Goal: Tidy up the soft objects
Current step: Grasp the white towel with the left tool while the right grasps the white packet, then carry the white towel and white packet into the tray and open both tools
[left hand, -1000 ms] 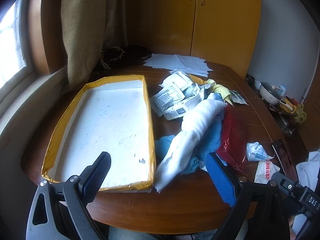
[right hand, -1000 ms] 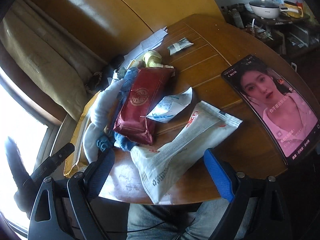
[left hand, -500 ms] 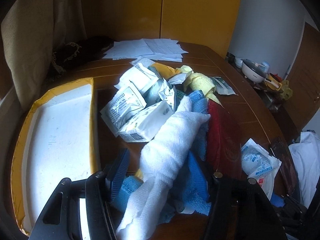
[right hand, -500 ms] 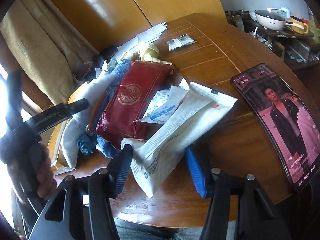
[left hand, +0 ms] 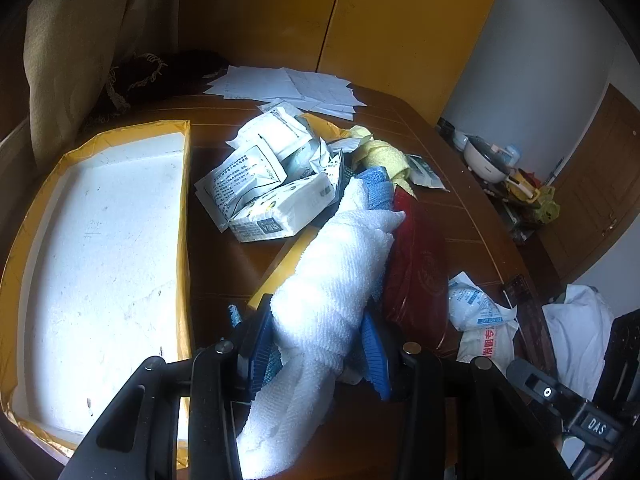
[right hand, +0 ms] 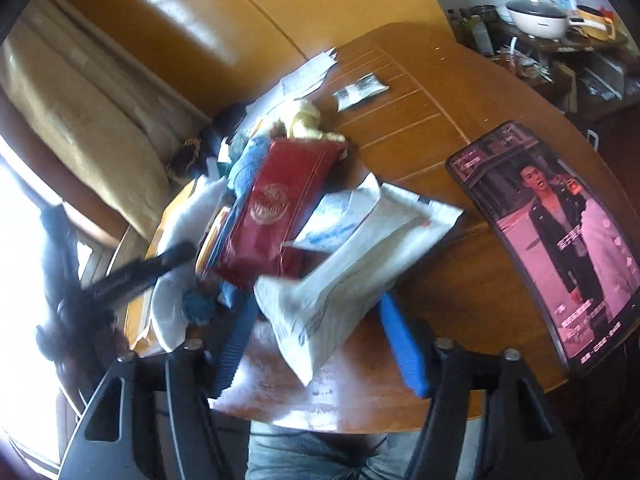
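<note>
My left gripper (left hand: 316,344) is shut on a white towel (left hand: 336,276) that lies over a blue cloth (left hand: 376,188) and beside a red pouch (left hand: 420,276). A yellow cloth (left hand: 384,156) lies further back in the pile. The white tray with a yellow rim (left hand: 182,216) lies to the left. My right gripper (right hand: 320,340) has its jaws around a white plastic packet (right hand: 352,276) on the table; the frame is blurred. The red pouch (right hand: 276,208) and the white towel (right hand: 200,204) also show in the right wrist view.
White paper packets (left hand: 264,184) are heaped behind the towel. Loose sheets (left hand: 288,88) lie at the table's back. A small blue-printed bag (left hand: 476,304) lies to the right. A phone (right hand: 556,240) with a lit screen lies at the right of the table. A curtain (left hand: 80,40) hangs at the left.
My left gripper has moved forward and closed on the white towel. My right gripper has moved in and narrowed its jaws around the white packet.
</note>
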### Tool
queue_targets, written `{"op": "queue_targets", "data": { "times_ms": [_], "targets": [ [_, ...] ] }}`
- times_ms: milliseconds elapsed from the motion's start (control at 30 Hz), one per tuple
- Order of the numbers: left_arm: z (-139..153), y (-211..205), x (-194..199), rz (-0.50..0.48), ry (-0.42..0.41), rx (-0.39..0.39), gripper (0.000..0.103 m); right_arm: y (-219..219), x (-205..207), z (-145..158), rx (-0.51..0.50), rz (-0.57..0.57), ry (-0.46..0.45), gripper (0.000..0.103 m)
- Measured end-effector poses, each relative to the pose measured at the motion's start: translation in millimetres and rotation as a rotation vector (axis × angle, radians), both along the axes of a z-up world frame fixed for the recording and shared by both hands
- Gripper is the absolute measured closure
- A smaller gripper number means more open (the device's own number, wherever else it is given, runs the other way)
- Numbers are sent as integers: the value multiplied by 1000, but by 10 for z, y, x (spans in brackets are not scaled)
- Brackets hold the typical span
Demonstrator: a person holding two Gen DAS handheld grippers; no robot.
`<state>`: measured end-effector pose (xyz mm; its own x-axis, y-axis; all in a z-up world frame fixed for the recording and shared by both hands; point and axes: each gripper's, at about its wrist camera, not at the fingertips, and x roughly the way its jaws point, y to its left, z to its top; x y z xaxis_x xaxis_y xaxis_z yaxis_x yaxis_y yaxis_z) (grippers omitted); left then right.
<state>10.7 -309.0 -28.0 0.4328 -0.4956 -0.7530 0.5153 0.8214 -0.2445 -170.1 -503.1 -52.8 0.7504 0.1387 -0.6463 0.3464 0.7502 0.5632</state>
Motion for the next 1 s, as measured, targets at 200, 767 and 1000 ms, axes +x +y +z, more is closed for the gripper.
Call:
{"op": "queue_targets", "data": {
  "times_ms": [200, 767, 1000],
  "targets": [
    [62, 77, -110, 21, -28, -4, 60, -106, 207, -116, 80, -68, 76, 35],
    [68, 178, -177, 55, -75, -3, 60, 50, -149, 177, -88, -167, 14, 84],
    [123, 332, -205, 87, -83, -42, 60, 149, -222, 417, -201, -212, -62, 84]
  ]
}}
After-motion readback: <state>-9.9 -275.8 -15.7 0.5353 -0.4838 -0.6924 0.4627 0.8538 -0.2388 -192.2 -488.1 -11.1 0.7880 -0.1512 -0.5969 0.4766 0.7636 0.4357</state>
